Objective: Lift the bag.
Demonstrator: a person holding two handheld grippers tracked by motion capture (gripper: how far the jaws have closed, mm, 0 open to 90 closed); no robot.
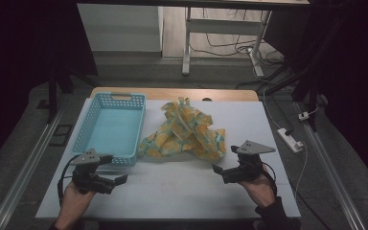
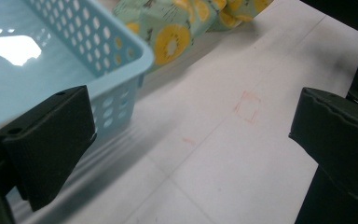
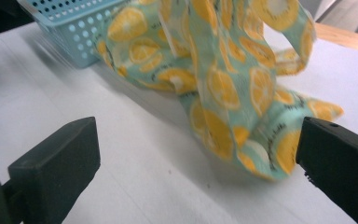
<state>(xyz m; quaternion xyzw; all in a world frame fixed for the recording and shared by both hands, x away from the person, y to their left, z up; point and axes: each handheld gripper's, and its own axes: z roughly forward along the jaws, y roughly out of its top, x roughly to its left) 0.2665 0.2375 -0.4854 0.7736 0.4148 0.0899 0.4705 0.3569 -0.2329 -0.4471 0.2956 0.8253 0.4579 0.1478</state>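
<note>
My two hands come in at the near edge of the white counter (image 1: 172, 191), each gripping a claw. My left claw (image 1: 117, 180) sits low at the near left, jaws spread wide and holding nothing; in the left gripper view (image 2: 191, 154) the bare counter lies between them, with a faint red square mark (image 2: 247, 106) drawn on it. My right claw (image 1: 219, 171) hovers at the near right, jaws likewise parted and empty, and the right gripper view (image 3: 196, 172) looks straight at the cloth just ahead. Just beyond my left claw stands the light blue basket (image 1: 89, 125), perforated along its walls, its near corner close to my left jaw (image 2: 116, 56). Beside it, to the right and around the middle of the counter, lies the crumpled cloth (image 1: 187, 132), pale green printed with orange slices (image 3: 223, 88); its left edge seems to touch the basket (image 3: 70, 23), though the blur there makes that hard to tell. Farther off, past the counter's wooden far edge, cables (image 1: 230, 48) trail across the floor.
</note>
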